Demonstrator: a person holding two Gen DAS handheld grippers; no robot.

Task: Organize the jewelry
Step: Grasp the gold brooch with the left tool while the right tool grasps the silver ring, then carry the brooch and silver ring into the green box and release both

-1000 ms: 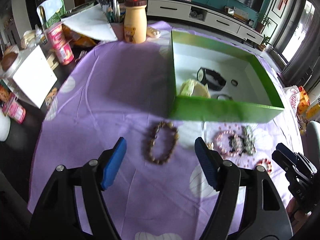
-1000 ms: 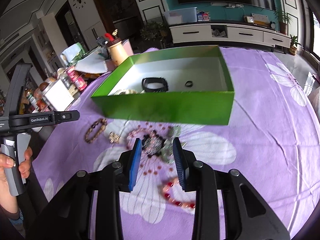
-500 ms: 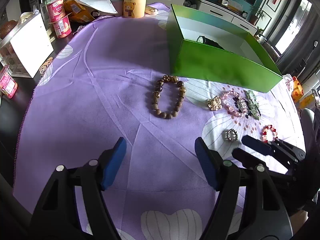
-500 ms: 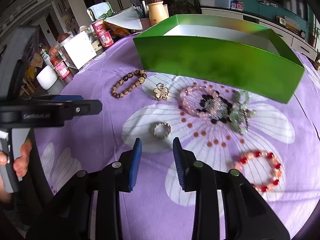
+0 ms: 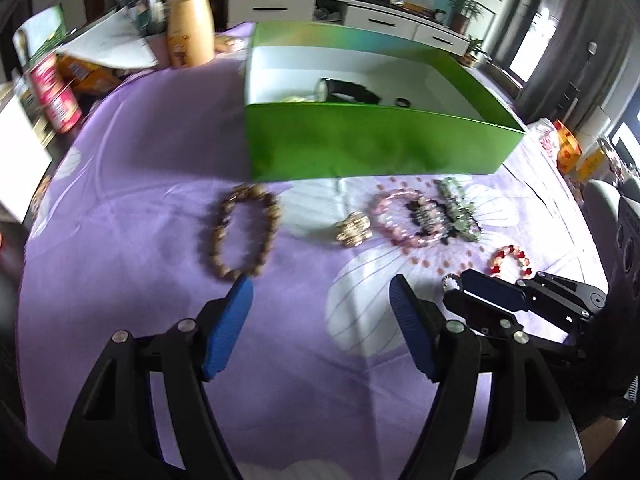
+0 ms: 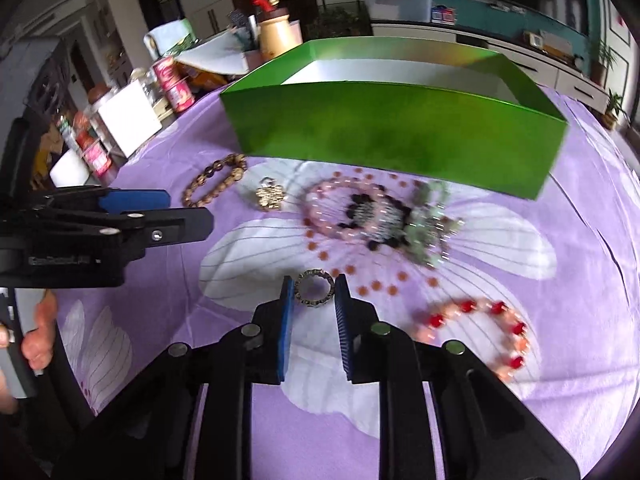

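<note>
My right gripper (image 6: 315,290) is low over the purple cloth and its jaws are closing. A small beaded ring (image 6: 315,288) lies between its blue pads, with a thin gap still on each side. My left gripper (image 5: 320,294) stands open just short of the brown bead bracelet (image 5: 244,236), nothing between its fingers. A gold brooch (image 5: 353,229), a pink bead bracelet (image 5: 394,216) tangled with dark beads, a green beaded piece (image 5: 458,210) and a red bracelet (image 6: 476,336) lie in front of the green box (image 5: 360,148). A black watch (image 5: 348,92) lies in the box.
A tan jar (image 5: 190,28), red cans (image 5: 56,92) and a white box (image 6: 130,120) crowd the far left of the table. A person's hand (image 6: 38,340) holds the left gripper's handle. A small dark ring (image 5: 402,102) is also in the box.
Both grippers have come down and nearer to the cloth. The right one has moved up to the small ring and narrowed around it. The left one now hangs by the brown bracelet.
</note>
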